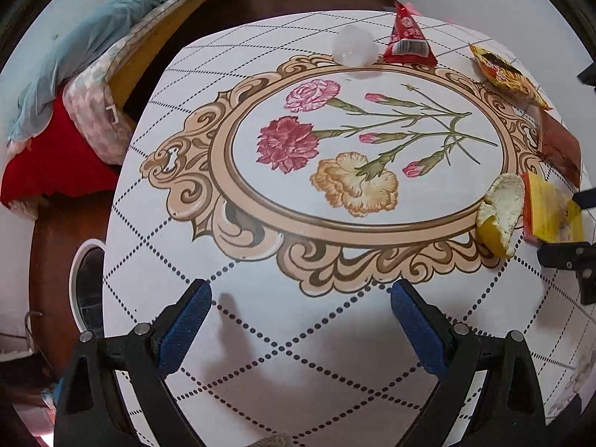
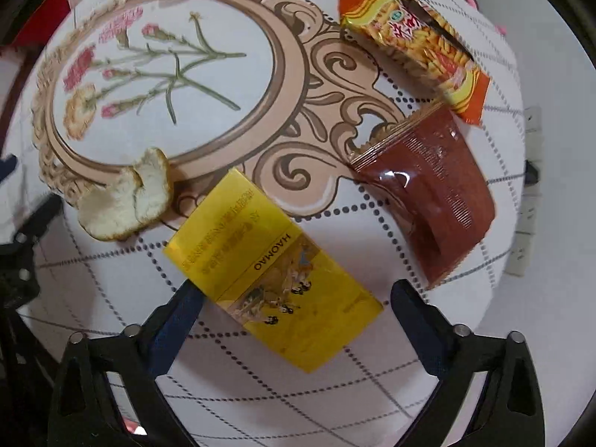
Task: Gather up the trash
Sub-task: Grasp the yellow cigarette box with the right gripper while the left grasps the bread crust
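Observation:
A yellow cigarette box (image 2: 272, 272) lies flat on the flowered table, between the open fingers of my right gripper (image 2: 294, 298); the left finger touches its corner. It also shows in the left wrist view (image 1: 551, 210). A piece of citrus peel (image 2: 126, 197) lies left of it, also in the left wrist view (image 1: 501, 212). A brown wrapper (image 2: 428, 190) and an orange snack bag (image 2: 413, 44) lie beyond. My left gripper (image 1: 300, 313) is open and empty over the table's near part. A red triangular packet (image 1: 406, 37) and a clear plastic ball (image 1: 354, 46) sit at the far edge.
The table (image 1: 260, 335) has a white cloth with a flower print. A round white-rimmed bin (image 1: 87, 287) stands on the floor left of the table. A bed with blue and red covers (image 1: 74, 74) lies beyond it. A power strip (image 2: 529, 193) lies at the right.

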Demonstrator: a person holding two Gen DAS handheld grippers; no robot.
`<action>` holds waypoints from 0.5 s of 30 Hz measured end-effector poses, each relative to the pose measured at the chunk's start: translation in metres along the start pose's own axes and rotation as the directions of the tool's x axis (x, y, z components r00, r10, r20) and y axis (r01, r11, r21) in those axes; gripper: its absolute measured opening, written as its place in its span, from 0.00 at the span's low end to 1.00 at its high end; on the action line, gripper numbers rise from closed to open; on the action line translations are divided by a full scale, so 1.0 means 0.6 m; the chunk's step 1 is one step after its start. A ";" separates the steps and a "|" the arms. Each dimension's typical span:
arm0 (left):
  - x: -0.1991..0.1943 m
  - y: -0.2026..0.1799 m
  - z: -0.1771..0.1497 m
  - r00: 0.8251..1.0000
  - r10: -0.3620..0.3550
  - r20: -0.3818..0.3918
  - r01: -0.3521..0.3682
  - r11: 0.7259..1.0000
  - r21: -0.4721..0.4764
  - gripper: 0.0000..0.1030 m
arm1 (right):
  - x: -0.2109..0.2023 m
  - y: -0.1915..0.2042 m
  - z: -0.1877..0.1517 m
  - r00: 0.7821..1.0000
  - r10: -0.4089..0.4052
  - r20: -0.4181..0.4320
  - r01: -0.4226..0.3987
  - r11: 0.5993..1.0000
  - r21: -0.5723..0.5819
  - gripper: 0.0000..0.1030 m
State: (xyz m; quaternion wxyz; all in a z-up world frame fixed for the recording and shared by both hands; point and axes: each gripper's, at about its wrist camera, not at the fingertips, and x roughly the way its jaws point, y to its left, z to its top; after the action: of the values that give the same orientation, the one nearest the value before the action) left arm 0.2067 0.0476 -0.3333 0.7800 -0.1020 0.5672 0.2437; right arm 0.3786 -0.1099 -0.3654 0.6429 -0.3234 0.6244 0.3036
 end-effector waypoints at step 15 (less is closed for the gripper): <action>-0.024 -0.096 0.040 0.954 -0.296 -0.042 0.296 0.955 -0.014 0.94 | -0.018 -0.116 -0.165 0.986 0.110 0.127 -0.160 0.844 0.512 0.83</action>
State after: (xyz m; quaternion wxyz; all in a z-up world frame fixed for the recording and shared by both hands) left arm 0.2519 0.0046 -0.3185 0.7950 -0.1939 0.5614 0.1238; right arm 0.3731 -0.2308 -0.3531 0.7116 -0.0785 0.6738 0.1827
